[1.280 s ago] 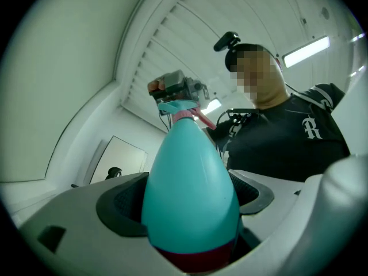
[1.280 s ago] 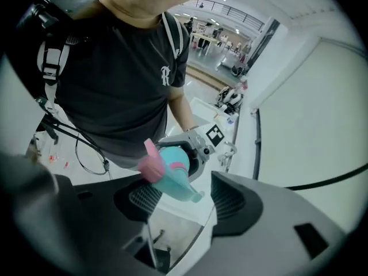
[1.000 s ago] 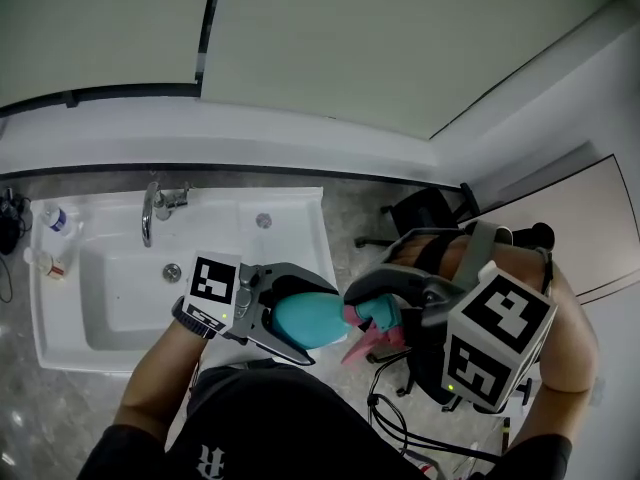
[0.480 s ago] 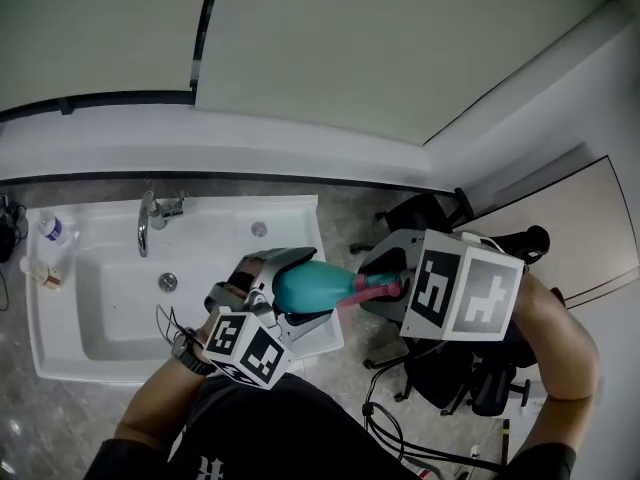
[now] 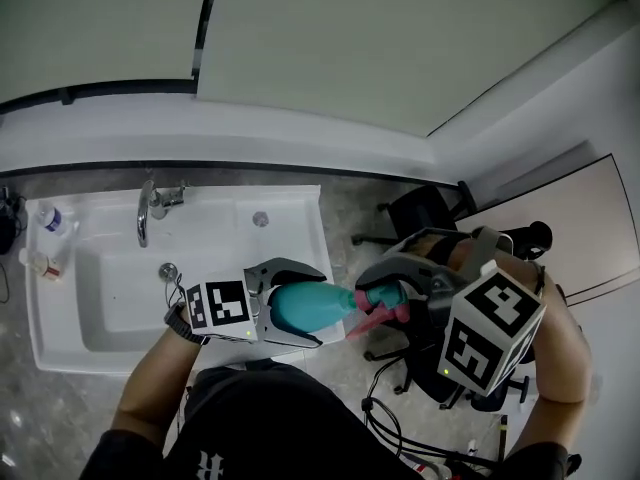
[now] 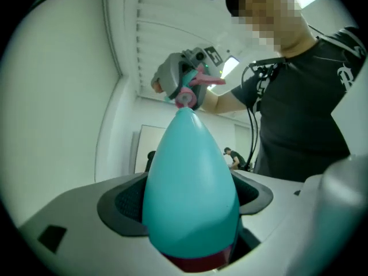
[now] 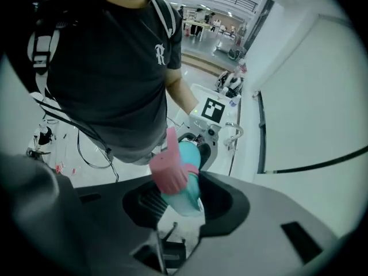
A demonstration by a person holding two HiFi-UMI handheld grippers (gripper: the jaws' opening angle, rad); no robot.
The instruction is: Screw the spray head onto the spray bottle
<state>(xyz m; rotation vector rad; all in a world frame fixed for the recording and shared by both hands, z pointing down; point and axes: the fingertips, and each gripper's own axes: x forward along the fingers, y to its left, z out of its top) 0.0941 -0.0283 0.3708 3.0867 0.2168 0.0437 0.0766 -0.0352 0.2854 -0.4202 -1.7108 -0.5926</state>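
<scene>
A teal spray bottle (image 5: 305,306) lies sideways in mid-air in front of the person, its neck pointing right. My left gripper (image 5: 290,303) is shut on the bottle's (image 6: 190,188) rounded body. The teal and pink spray head (image 5: 378,305) sits at the bottle's neck, with its pink trigger pointing down. My right gripper (image 5: 395,290) is shut on the spray head (image 7: 175,174); in the right gripper view the bottle (image 7: 190,152) shows just beyond it. The right gripper (image 6: 179,84) shows beyond the bottle's tip in the left gripper view.
A white sink (image 5: 60,313) with a chrome tap (image 5: 150,208) lies below at the left, with small bottles (image 5: 50,220) on its rim. Black office chairs (image 5: 425,213) and cables (image 5: 390,418) are on the floor at the right.
Both grippers have rolled back round the bottle's axis: the left marker cube has swung from under the bottle to its left side, and the right cube has dropped to the lower right.
</scene>
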